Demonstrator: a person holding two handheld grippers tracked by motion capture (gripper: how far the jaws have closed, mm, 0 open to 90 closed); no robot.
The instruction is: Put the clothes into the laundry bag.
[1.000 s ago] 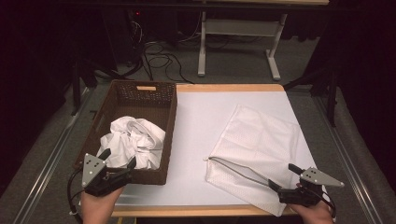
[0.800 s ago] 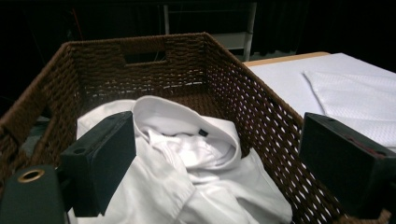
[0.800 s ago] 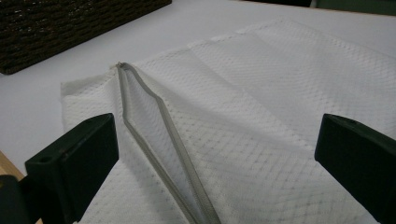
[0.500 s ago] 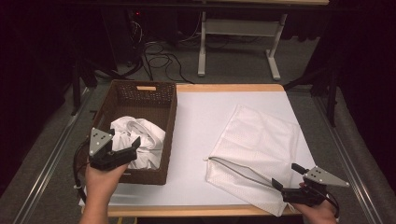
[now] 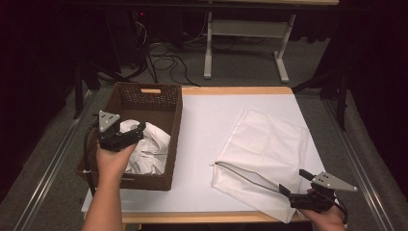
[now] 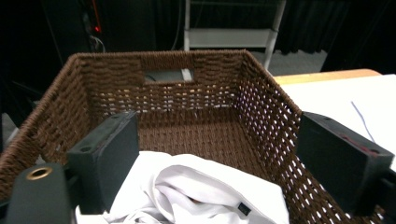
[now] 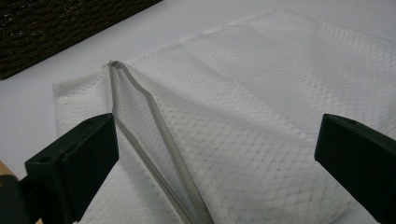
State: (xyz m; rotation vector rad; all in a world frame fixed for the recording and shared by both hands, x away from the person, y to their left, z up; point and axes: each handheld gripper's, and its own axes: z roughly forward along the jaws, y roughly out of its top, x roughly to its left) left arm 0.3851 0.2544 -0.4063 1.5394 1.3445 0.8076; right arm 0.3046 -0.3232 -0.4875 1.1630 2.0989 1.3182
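A brown wicker basket (image 5: 175, 120) stands at the table's left with a crumpled white garment (image 5: 151, 144) in its near half. My left gripper (image 5: 138, 131) hovers over that garment, open. In the left gripper view the jaws stand wide apart above the garment (image 6: 196, 186), with the basket's far wall (image 6: 107, 88) ahead. A white mesh bag (image 5: 269, 139) lies flat at the right, its grey zipper (image 5: 245, 174) unzipped. My right gripper (image 5: 293, 183) is open at the bag's near corner; its jaws straddle the zipper (image 7: 154, 121) and mesh (image 7: 261, 84) without gripping.
A white sheet (image 5: 207, 125) covers the table, with a wooden edge at front and back. Behind the table a white frame (image 5: 240, 38) and loose cables (image 5: 163, 62) sit on the floor. A metal rail (image 5: 48, 173) runs along the left side.
My left hand has moved away from the basket's near left corner, forward and slightly up, to hang over the garment. The right hand has stayed put.
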